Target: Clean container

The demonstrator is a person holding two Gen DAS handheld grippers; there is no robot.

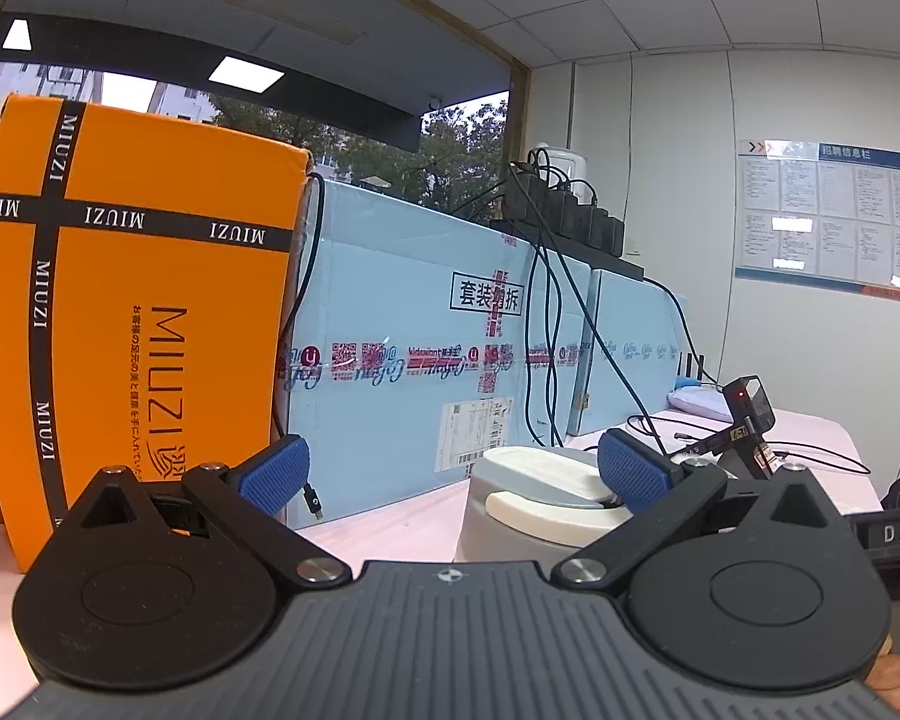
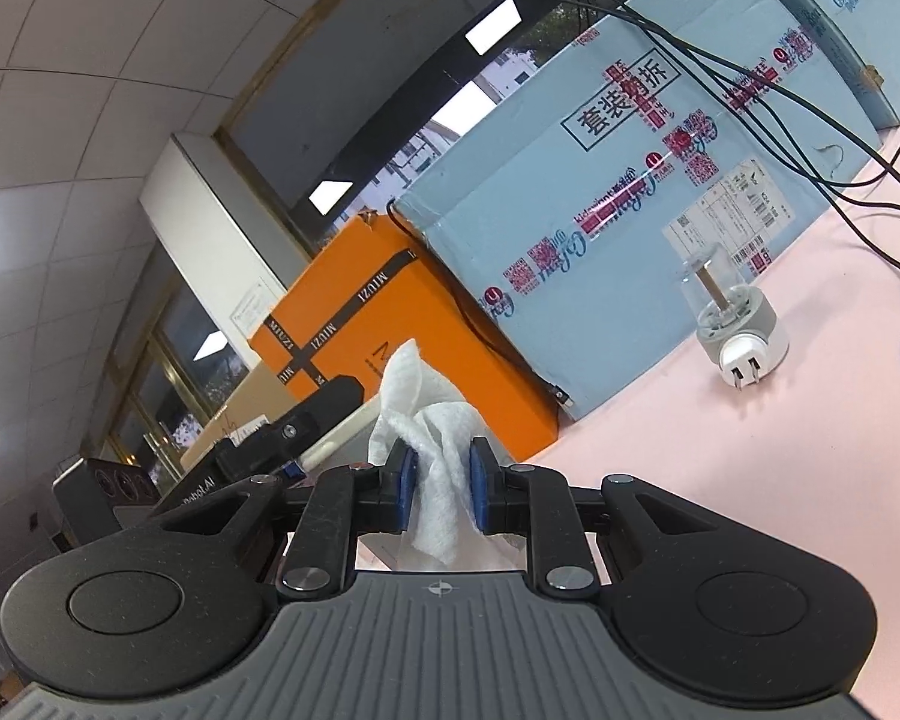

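While my left gripper (image 1: 453, 474) stands with its blue pads wide apart, the squat grey-and-white plastic container (image 1: 537, 501) sits upright on the pink tabletop (image 1: 402, 519) between them, nearer the pad at my three o'clock; whether that pad touches it I cannot tell. Its axis runs vertical, cream lid upward. My right gripper (image 2: 441, 480) is clamped on a crumpled white wipe (image 2: 432, 420), which sticks up toward twelve o'clock. At two o'clock in the right view stands a clear-domed grey plug-in unit (image 2: 735, 324), prongs facing me (well apart from the wipe). Behind are the orange MIUZI carton (image 1: 144, 312) and pale-blue taped carton (image 1: 402, 324).
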